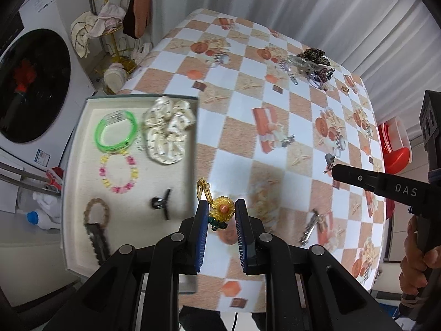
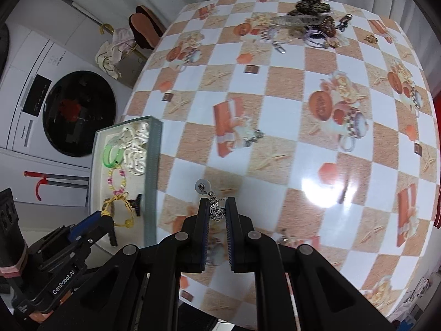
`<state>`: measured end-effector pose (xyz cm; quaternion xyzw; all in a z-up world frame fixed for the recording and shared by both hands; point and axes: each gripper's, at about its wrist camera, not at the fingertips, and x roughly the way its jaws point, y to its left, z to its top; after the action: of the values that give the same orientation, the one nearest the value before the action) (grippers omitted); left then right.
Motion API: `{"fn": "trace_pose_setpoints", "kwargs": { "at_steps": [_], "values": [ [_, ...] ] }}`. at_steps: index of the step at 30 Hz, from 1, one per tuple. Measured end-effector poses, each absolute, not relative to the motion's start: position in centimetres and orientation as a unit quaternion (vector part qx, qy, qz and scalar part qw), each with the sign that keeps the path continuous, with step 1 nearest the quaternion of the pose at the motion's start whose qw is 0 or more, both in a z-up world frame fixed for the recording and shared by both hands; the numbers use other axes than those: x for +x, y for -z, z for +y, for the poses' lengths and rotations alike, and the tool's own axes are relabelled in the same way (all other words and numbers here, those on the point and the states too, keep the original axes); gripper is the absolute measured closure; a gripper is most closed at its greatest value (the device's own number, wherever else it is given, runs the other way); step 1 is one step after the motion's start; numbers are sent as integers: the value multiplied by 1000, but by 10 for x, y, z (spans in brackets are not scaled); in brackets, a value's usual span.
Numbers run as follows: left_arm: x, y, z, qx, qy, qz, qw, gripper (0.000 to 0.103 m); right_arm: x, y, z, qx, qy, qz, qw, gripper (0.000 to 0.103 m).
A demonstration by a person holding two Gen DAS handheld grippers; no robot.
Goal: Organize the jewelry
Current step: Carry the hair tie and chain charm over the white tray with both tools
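Observation:
My left gripper [image 1: 221, 204] is shut on a sunflower hair tie [image 1: 222, 209], whose yellow elastic loop sticks out to the left of the flower. It hangs over the table just right of the white tray [image 1: 143, 237]. The tray holds a green bangle [image 1: 115, 132], a white scrunchie [image 1: 168, 132], a pink and yellow bead bracelet [image 1: 118, 173], a black claw clip [image 1: 161, 202] and a brown bead bracelet [image 1: 96, 209]. My right gripper [image 2: 217, 201] is shut on a silver chain charm [image 2: 216, 211] with a white disc, above the table right of the tray [image 2: 153, 165].
A pile of hair clips, ties and chains [image 1: 311, 66] lies at the table's far side. A metal clip [image 1: 311, 226] lies near the front edge. A washing machine [image 1: 30, 82] and a gold rack with cloths [image 1: 110, 33] stand left of the table. A red bin [image 1: 397, 149] is right.

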<state>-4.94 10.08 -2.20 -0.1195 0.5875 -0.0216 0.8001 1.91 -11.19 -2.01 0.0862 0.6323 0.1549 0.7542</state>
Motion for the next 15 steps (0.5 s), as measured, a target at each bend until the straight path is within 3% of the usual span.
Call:
{"fn": "trace_pose_setpoints", "kwargs": {
  "at_steps": [15],
  "values": [
    [-83, 47, 181, -145, 4, 597, 789, 79, 2, 23, -3, 39, -195, 636, 745, 91]
  ]
}}
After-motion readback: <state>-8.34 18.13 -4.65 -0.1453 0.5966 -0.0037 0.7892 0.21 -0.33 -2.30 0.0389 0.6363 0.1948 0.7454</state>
